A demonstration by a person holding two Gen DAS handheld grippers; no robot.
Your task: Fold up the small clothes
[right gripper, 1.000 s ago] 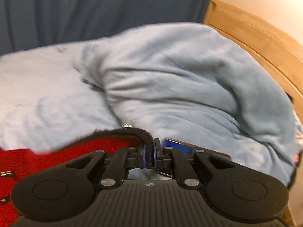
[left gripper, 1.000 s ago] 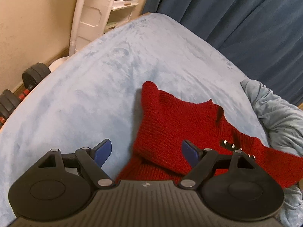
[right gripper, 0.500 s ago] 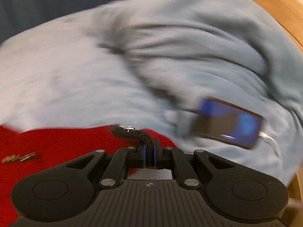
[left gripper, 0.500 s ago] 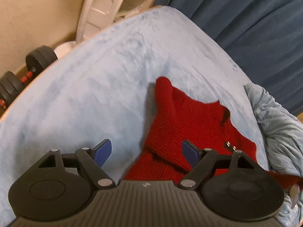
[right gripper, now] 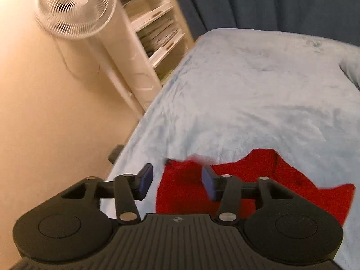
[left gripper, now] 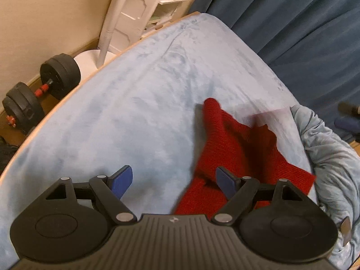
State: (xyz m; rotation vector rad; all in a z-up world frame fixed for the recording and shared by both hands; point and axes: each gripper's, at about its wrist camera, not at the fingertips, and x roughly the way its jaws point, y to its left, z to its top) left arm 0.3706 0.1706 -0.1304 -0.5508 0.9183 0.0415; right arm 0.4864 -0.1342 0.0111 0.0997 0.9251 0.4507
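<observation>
A red knit sweater [left gripper: 236, 148] lies on the pale blue bed cover [left gripper: 135, 112], folded over itself, one sleeve end pointing away. My left gripper [left gripper: 174, 182] hangs open just above the cover, its right finger over the sweater's near edge, nothing between the pads. In the right wrist view the same sweater [right gripper: 281, 180] spreads below my right gripper [right gripper: 177, 181], whose jaws are opening. The folded edge sits under the gap, and the pads do not press on it.
A crumpled light blue blanket [left gripper: 326, 157] is heaped right of the sweater. Black dumbbells [left gripper: 40, 90] lie on the floor at the left. A white fan [right gripper: 76, 6] and white shelves [right gripper: 157, 27] stand against the wall. Dark blue curtains [left gripper: 292, 22] hang behind the bed.
My right gripper swung left across the bed carrying the sweater's dark-trimmed edge, then let it go. The sweater now lies folded narrower. My left gripper shifted a little left, still open.
</observation>
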